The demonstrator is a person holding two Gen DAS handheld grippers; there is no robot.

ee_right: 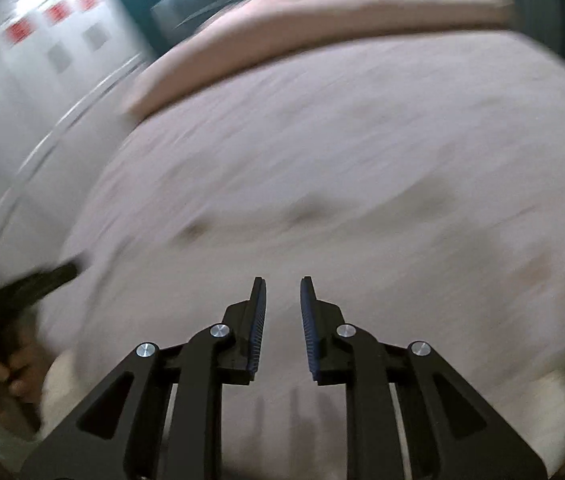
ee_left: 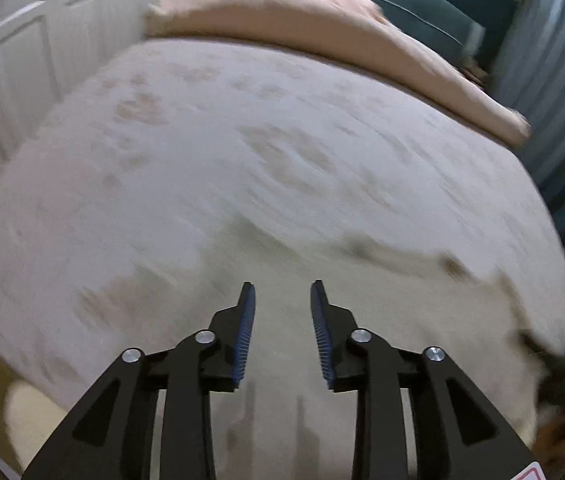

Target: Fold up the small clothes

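Left wrist view shows our left gripper (ee_left: 282,292) at the bottom centre of the frame, its blue-padded fingers (ee_left: 246,332) spread with nothing between them, hovering above a pale bedspread (ee_left: 242,168) that fills most of the picture. Across the top of the frame lies a peach-coloured blanket (ee_left: 322,28), long and rolled or folded, resting on the far side of the bed. White panelled doors (ee_left: 14,64) fill the upper left.

In the right wrist view our right gripper (ee_right: 282,288) sits likewise at bottom centre, fingers parted a little less and holding nothing. At the lower left edge we see a hand (ee_right: 6,368) gripping the other tool, badly smeared by motion.

Both views are blurred, so we cannot pick out any small garment with confidence. A lighter patch in the lower middle of the left view may be cloth lying on the bedspread, but it could just as well be the spread itself. We judge that folding has not begun and that the step in hand is reaching for a garment.

To do this well we should steady the grippers, find the garment's edges, keep the fingers apart until they straddle a single layer at a corner, and take matching corners with both tools so the cloth lifts flat.
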